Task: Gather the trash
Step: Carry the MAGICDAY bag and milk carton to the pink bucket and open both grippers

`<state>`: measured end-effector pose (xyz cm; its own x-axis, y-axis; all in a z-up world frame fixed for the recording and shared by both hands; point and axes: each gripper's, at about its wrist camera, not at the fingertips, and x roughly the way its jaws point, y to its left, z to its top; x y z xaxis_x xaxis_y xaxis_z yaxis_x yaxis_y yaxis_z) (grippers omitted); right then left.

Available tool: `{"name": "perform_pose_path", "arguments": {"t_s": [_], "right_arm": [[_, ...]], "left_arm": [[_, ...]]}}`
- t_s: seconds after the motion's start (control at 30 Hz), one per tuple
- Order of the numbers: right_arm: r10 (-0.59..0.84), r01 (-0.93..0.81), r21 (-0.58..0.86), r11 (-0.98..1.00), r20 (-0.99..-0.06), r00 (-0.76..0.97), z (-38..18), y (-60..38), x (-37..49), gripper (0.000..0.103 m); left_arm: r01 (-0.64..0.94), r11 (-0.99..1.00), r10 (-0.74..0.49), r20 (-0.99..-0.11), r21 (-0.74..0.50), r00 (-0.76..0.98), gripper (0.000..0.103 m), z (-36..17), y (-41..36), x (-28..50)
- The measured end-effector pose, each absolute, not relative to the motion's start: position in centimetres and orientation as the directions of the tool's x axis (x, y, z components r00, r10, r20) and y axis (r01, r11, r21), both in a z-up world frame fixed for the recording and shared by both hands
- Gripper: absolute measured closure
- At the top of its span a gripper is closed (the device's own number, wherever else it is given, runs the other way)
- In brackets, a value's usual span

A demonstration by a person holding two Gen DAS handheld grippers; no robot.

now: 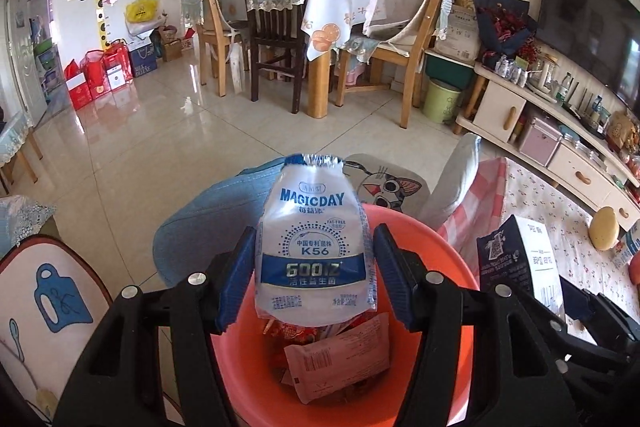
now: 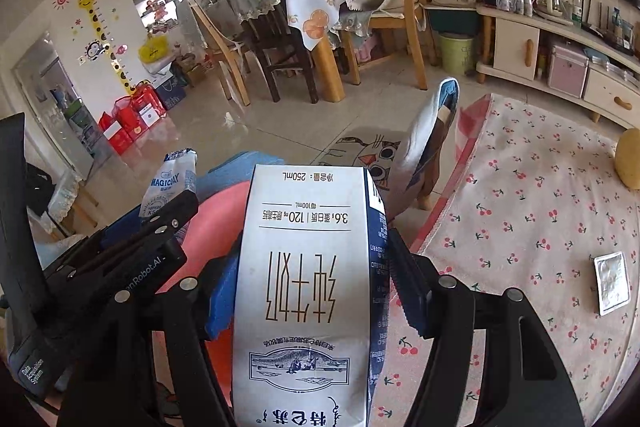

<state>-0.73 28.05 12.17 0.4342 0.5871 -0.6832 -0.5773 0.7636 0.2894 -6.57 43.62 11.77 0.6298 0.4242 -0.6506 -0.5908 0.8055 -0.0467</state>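
My left gripper [image 1: 314, 259] is shut on a white and blue MAGICDAY drink pouch [image 1: 312, 243], held upright over the orange bin [image 1: 460, 271]. Wrappers and a pale pink packet [image 1: 340, 359] lie inside the bin. My right gripper [image 2: 310, 279] is shut on a white and navy milk carton [image 2: 308, 291], its print upside down, held beside the bin [image 2: 208, 227]. The carton [image 1: 520, 259] and right gripper also show at the right of the left wrist view. The pouch [image 2: 168, 183] and left gripper appear at the left of the right wrist view.
A low table with a cherry-print cloth [image 2: 520, 227] lies to the right, with a flat silver packet [image 2: 612, 283] and a yellow round object [image 2: 628, 159] on it. Stools with a cat cushion [image 1: 384, 183] stand behind the bin. Dining chairs, a table and a TV cabinet are farther off.
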Motion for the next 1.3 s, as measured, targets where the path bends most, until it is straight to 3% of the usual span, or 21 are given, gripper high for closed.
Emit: {"name": "perform_pose_path", "arguments": {"t_s": [0.07,0.13,0.23,0.3,0.63,1.0,1.3], "right_arm": [[0.595,-0.570,0.315,0.759,-0.691,0.411,11.6,28.1,-0.3,0.035],[0.597,-0.563,0.328,0.759,-0.696,0.398,11.2,27.8,-0.2,0.034],[0.581,-0.542,0.317,0.778,-0.691,0.430,11.3,26.7,-0.5,0.022],[0.581,-0.537,0.315,0.782,-0.681,0.446,11.7,25.7,-0.8,0.020],[0.563,-0.543,0.275,0.794,-0.670,0.484,12.4,23.0,-2.2,0.016],[0.625,-0.663,0.239,0.709,-0.649,0.435,11.9,26.4,-4.8,0.016],[0.713,-0.715,0.305,0.629,-0.593,0.374,11.5,28.1,-5.6,0.013]], "left_arm": [[-0.600,0.798,0.432,-0.654,-0.043,0.621,0.038,11.7,43.8,-6.5],[-0.609,0.792,0.443,-0.653,-0.035,0.614,0.026,11.7,43.7,-6.5],[-0.599,0.800,0.442,-0.645,-0.031,0.623,0.021,12.0,43.3,-6.5],[-0.580,0.814,0.429,-0.640,-0.031,0.637,0.019,12.0,42.8,-6.4],[-0.514,0.858,0.407,-0.626,0.012,0.665,0.015,12.2,40.0,-5.4],[-0.546,0.838,0.434,-0.618,0.009,0.656,0.015,12.4,40.7,-5.5],[-0.611,0.791,0.487,-0.593,-0.011,0.641,0.014,13.0,42.4,-6.6]]}}
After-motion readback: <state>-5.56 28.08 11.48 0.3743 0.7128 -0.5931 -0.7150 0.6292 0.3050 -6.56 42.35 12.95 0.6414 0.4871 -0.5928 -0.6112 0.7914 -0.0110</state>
